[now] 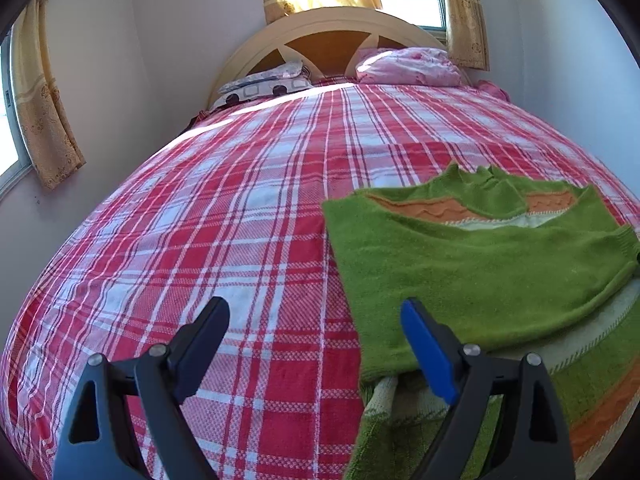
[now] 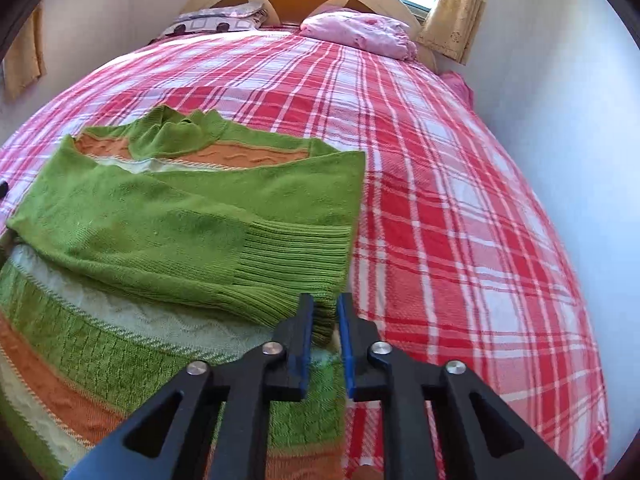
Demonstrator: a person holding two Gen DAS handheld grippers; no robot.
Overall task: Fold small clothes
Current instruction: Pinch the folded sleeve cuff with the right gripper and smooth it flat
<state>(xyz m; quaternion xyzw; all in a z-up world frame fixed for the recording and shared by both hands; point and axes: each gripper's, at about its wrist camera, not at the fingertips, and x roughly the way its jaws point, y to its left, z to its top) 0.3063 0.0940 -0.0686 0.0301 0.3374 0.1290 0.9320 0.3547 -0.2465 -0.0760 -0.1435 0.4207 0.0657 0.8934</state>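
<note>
A small green knit sweater (image 1: 472, 264) with orange and pale stripes lies on the bed, both sleeves folded in across its body. My left gripper (image 1: 316, 316) is open and empty, hovering at the sweater's left edge, with its blue-padded finger over the green fabric. In the right wrist view the sweater (image 2: 168, 224) fills the left half. My right gripper (image 2: 325, 308) is nearly closed around the ribbed cuff (image 2: 292, 264) of the folded sleeve, with the cuff's corner between its blue pads.
The red and white plaid bedspread (image 1: 208, 216) covers the whole bed. A patterned pillow (image 1: 264, 84) and a pink pillow (image 1: 408, 66) lie by the wooden headboard (image 1: 328, 36). Walls border the bed on both sides, and curtained windows sit behind and to the left.
</note>
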